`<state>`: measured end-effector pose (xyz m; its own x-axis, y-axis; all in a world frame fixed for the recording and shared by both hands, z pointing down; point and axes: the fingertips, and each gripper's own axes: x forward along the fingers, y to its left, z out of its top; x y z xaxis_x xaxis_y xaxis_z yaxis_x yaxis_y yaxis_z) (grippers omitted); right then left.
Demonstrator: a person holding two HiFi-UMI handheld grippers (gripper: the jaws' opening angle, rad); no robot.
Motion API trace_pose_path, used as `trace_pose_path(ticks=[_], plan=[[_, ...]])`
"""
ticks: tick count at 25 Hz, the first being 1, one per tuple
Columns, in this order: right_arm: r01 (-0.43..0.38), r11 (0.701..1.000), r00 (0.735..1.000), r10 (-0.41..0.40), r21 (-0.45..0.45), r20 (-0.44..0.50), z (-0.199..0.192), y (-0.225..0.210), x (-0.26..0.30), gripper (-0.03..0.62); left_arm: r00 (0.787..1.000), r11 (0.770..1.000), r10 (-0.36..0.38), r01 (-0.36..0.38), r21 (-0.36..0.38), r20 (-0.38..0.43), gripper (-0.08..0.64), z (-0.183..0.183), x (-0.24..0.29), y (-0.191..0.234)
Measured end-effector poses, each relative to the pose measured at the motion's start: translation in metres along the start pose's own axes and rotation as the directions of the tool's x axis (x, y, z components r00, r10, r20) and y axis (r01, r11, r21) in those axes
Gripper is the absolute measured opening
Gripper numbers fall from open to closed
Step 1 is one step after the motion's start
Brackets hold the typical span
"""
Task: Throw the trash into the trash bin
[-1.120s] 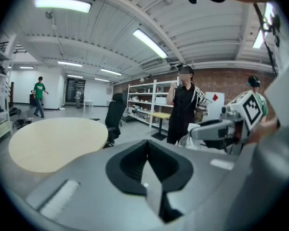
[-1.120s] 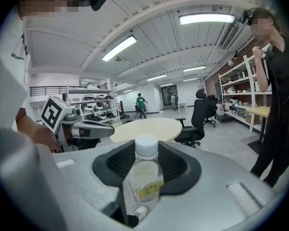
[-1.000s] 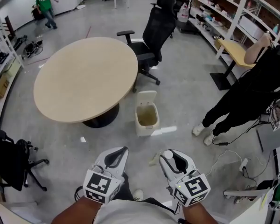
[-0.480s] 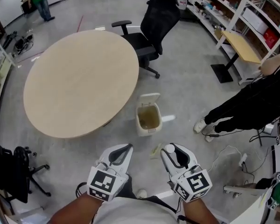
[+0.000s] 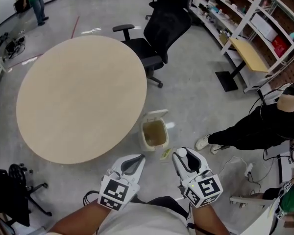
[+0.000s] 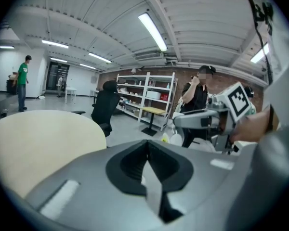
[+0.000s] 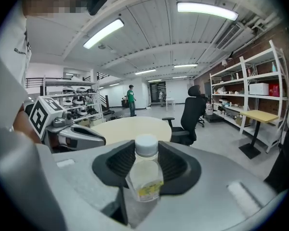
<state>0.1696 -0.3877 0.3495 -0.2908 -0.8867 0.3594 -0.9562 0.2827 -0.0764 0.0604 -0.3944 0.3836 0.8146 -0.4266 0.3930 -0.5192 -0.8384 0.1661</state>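
The trash bin [image 5: 148,145], pale with its lid flipped back, stands on the floor by the round table [image 5: 78,97]. My right gripper [image 5: 184,156] is shut on a clear plastic bottle [image 7: 145,172] with a white cap [image 5: 180,152] and a yellow label, cap pointing forward. It hangs just short of the bin, to its right. My left gripper [image 5: 133,163] hovers beside it, jaws shut, with nothing seen between them [image 6: 147,153]. A small yellowish scrap [image 5: 165,154] shows between the bin and the right gripper.
A black office chair [image 5: 161,28] stands behind the table. A person in black [image 5: 255,126] sits at the right, feet near the bin. Cables [image 5: 240,168] trail over the floor on the right. Another chair [image 5: 10,190] is at the lower left. Shelves line the right wall.
Both grippers have moved forward towards the bin, the bottle still held in the right one. The bin and table now lie closer in the head view.
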Motion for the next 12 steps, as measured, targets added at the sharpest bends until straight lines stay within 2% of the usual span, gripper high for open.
trace_pose_path(ticks=[6, 12], plan=[[0.012, 1.0, 1.0, -0.012, -0.002, -0.007, 0.003, -0.006, 0.024, 0.147, 1.0, 1.0, 0.006, -0.006, 0.002, -0.004, 0.008, -0.004, 0.008, 0.019], [-0.02, 1.0, 0.999, 0.019, -0.017, -0.032, -0.012, -0.018, 0.048, 0.147, 0.999, 0.999, 0.036, -0.036, 0.022, -0.018, 0.008, -0.007, 0.021, 0.036]])
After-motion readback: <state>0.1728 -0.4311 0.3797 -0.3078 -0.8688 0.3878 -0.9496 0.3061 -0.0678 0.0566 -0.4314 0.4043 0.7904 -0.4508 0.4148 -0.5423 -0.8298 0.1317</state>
